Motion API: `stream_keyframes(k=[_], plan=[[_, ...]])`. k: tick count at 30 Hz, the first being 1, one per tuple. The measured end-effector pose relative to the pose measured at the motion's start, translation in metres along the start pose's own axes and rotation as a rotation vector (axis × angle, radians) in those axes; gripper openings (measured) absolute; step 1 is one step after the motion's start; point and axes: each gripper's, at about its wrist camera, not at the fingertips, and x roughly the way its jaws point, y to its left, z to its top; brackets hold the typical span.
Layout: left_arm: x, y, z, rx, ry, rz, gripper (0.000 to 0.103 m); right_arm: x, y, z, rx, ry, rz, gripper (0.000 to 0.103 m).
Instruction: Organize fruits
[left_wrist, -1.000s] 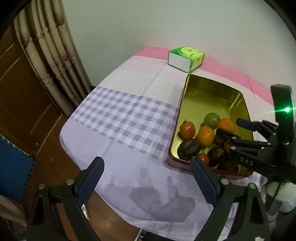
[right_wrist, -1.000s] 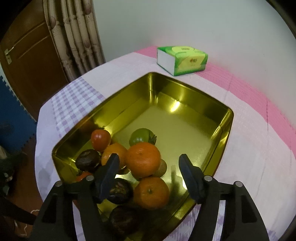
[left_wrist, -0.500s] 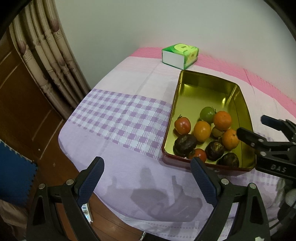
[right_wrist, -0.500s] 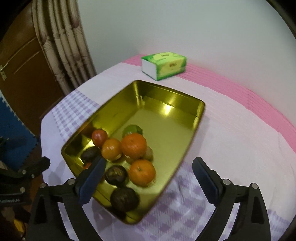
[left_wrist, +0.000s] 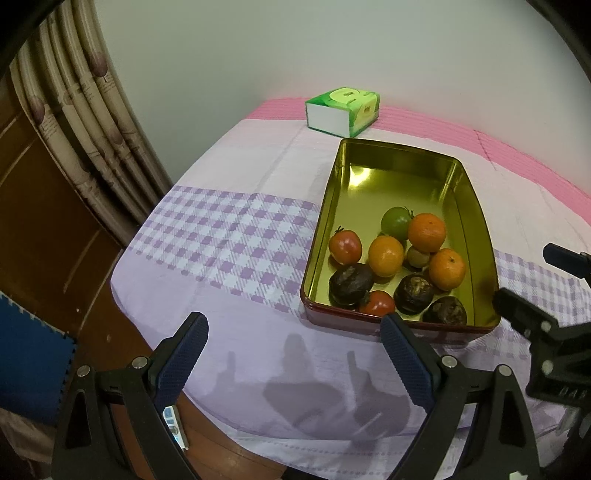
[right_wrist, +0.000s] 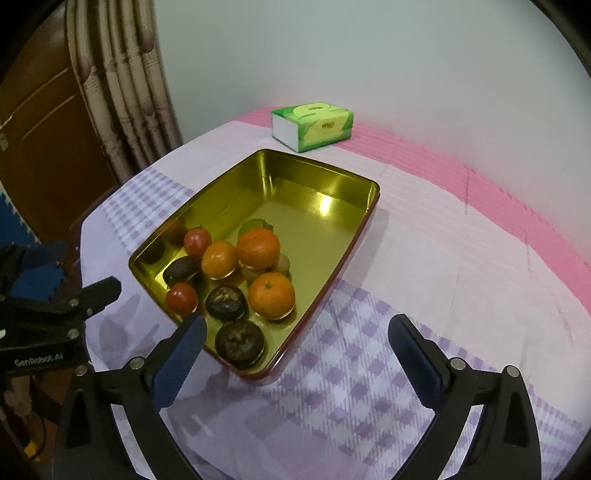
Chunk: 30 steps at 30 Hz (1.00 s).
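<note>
On the cloth, your tin (left_wrist: 476, 206) runs lengthwise toward the tissue box (left_wrist: 343, 109); left gripper (left_wrist: 293, 349) gapes empty, right gripper (right_wrist: 295, 345) just opened, empty.

Green tissue box (left_wrist: 342, 109); beige curtain (left_wrist: 85, 122)

Hidden, cropped and unreadable parts of the scene

In the left wrist view the right gripper (left_wrist: 532, 280) runs off the right edge, so only its two fingertips and part of its frame show; a small pale fruit (left_wrist: 418, 256) sits wedged behind the oranges, mostly covered, and its kind cannot be told. In the right wrist view the green tomato (right_wrist: 255, 223) is largely masked by an orange (right_wrist: 258, 247), the left gripper (right_wrist: 74, 280) is cut by the left edge with one finger blurred, and the print on the tissue box (right_wrist: 313, 126) is too small to read, possibly a brand mark
</note>
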Motion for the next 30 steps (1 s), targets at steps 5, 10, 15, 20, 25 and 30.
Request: stream_keyframes(k=[5,10,15,20,25,30], plan=[[0.000,0.000,0.000,-0.001,0.000,-0.002,0.093,0.000,0.007,-0.001,-0.025,0.004,-0.005,0.098],[0.001,-0.001,0.000,0.001,0.005,-0.008,0.093,0.005,0.008,-0.004,-0.016,0.025,-0.004,0.098],[0.001,-0.001,0.000,0.000,0.004,-0.009,0.093,0.007,0.010,-0.005,-0.020,0.033,0.000,0.098],[0.001,-0.001,0.000,0.000,0.004,-0.008,0.093,0.008,0.010,-0.005,-0.018,0.039,0.003,0.098],[0.001,-0.001,0.000,-0.001,0.005,-0.007,0.093,0.009,0.010,-0.006,-0.013,0.044,0.006,0.098],[0.001,-0.001,0.000,-0.001,0.005,-0.007,0.093,0.012,0.009,-0.008,-0.005,0.057,0.012,0.098]])
